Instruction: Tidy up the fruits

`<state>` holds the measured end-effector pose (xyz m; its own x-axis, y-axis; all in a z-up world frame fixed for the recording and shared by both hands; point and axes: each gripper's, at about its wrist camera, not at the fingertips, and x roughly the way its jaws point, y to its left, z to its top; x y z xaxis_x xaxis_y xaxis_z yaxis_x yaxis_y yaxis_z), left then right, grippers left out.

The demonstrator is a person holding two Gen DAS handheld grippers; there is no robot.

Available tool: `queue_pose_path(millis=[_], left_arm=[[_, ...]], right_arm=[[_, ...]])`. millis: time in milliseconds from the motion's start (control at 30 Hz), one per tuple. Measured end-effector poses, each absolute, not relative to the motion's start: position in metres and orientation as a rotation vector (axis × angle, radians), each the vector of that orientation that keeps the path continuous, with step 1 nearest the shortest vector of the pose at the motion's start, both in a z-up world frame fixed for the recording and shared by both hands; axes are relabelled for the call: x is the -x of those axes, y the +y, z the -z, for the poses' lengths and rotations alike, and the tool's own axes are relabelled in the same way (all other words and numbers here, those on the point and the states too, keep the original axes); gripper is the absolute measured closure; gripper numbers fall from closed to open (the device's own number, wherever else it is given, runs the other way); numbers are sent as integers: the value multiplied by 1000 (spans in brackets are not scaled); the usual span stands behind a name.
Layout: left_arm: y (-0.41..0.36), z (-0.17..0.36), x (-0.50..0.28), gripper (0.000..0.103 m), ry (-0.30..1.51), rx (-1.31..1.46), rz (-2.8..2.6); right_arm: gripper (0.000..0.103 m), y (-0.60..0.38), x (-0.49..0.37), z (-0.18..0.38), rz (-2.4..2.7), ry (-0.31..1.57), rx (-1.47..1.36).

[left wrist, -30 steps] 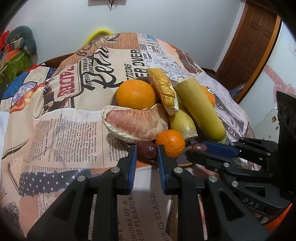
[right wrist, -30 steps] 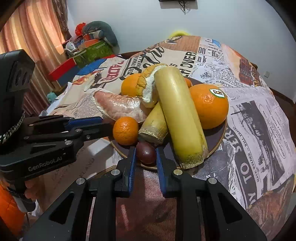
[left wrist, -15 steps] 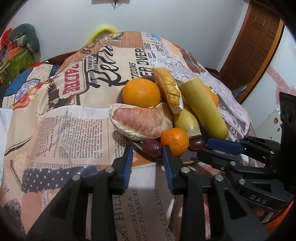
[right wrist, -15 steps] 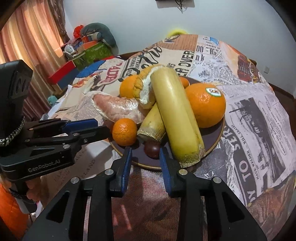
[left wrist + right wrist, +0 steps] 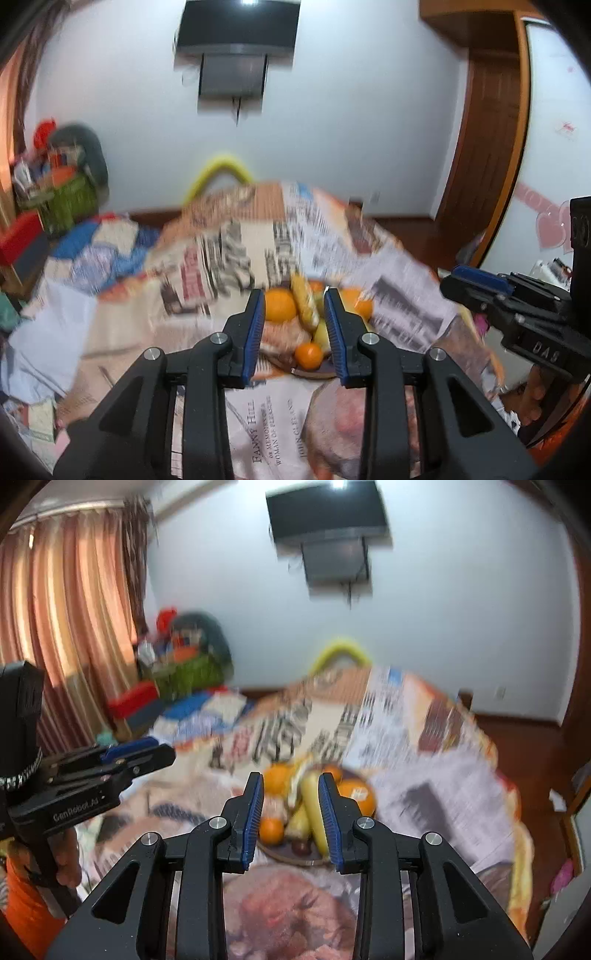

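Both views are smeared by motion blur, so fine detail on the fruit and the print of the newspaper-pattern cloth (image 5: 236, 258) over the desk is hard to read. The left gripper (image 5: 295, 332) stands released, its blue-padded jaws apart with nothing between them; they have just been opening. The right gripper (image 5: 291, 818) is likewise released and empty, its jaws also just opened a little. Both are well clear of the dark plate (image 5: 280, 854), which sits on the desk ahead and below them.

The fruit is piled on that plate and partly hidden behind the gripper fingers. In the right wrist view a long yellow banana-like fruit (image 5: 312, 808) lies between the jaws' outline, a large orange (image 5: 356, 794) with a pale sticker shows to its right, a second orange (image 5: 279, 777) sits at the back left, a small tangerine (image 5: 271, 830) lies at the front, and a small dark fruit (image 5: 301, 845) rests near the plate's front edge. The pale pink segment beside the tangerine is too blurred to identify. A hand (image 5: 532, 395) at the right edge of the left wrist view is cut off.
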<state>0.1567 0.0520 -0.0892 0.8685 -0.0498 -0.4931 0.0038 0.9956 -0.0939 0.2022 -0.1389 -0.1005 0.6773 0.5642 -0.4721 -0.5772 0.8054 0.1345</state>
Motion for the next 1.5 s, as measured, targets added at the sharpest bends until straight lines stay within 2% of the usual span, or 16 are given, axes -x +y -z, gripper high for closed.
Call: queue_pose_path(millis=[100,133,200,267,433,567,633,667,1500], left_arm=[[43,61,-132,70,429,76,28],[39,52,-123,69,397,72,30],[32,33,-102,50,331,64,28],[25,21,-85,38,270,45,10],[16,8,-59,24,212,25,-1],[13,6,-44,11,183,30,-3],[11,6,-37,6,167,23,-7],[10,6,-34,2,157,17,-11],[7,11,-24,0,162,27,-9]], right_arm=[[75,-153,-177,71,-629,422,6],[71,-157,-169,62,-625,391,-4],[61,-162,-153,49,-616,340,-14],[53,-166,-137,39,-603,289,-19],[26,-172,-110,27,-575,206,-37],[15,-172,-104,28,-542,177,-41],[2,-169,-101,29,-525,172,-34],[0,-171,-100,31,-516,166,-36],[0,-179,-89,39,-497,178,-51]])
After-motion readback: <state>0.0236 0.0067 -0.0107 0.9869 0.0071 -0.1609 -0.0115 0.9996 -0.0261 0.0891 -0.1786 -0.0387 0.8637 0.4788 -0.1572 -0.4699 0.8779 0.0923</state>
